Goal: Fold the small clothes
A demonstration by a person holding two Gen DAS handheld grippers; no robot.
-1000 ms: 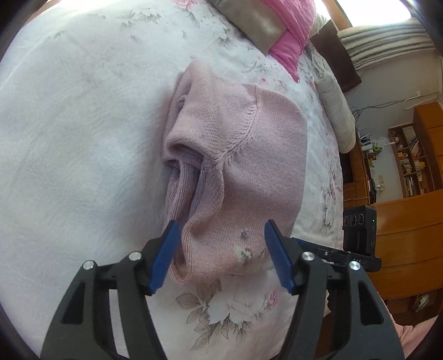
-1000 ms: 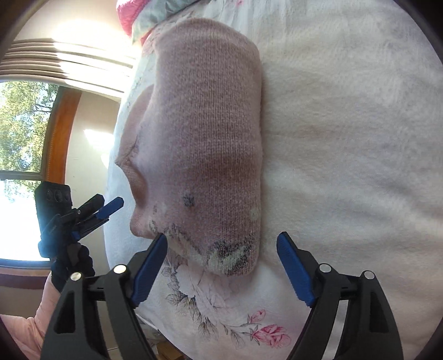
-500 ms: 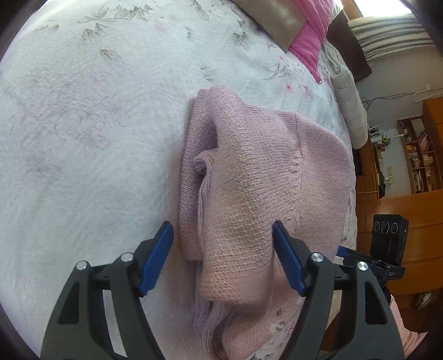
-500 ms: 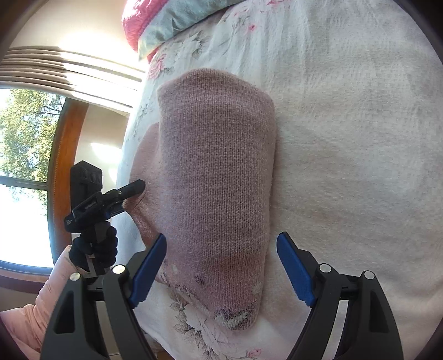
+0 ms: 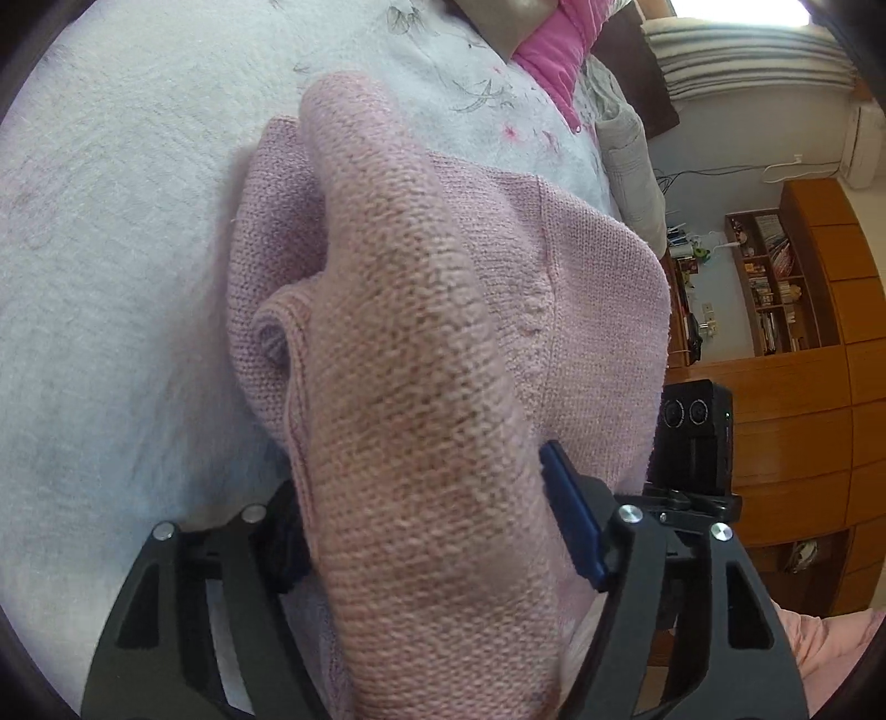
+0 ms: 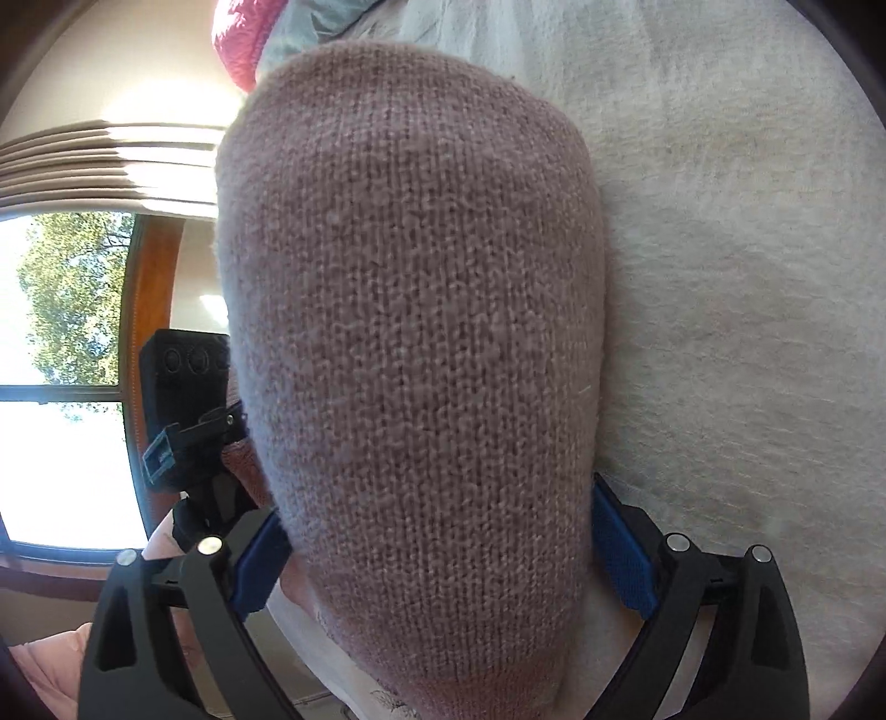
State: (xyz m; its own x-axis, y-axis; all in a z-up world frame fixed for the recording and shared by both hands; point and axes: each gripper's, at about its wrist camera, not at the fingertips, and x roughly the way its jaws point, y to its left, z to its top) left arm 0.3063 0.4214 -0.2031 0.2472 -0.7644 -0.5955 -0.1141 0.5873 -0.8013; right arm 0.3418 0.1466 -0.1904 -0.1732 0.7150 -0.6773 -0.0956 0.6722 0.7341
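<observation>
Left gripper (image 5: 437, 520) and right gripper (image 6: 437, 554), jaws spread, each straddle a fold of the pink knit sweater (image 5: 443, 343) without pinching it. The sweater lies bunched on the white floral bedspread (image 5: 111, 249). Pillows (image 5: 548, 50) and a wooden bookshelf (image 5: 775, 277) lie beyond.
</observation>
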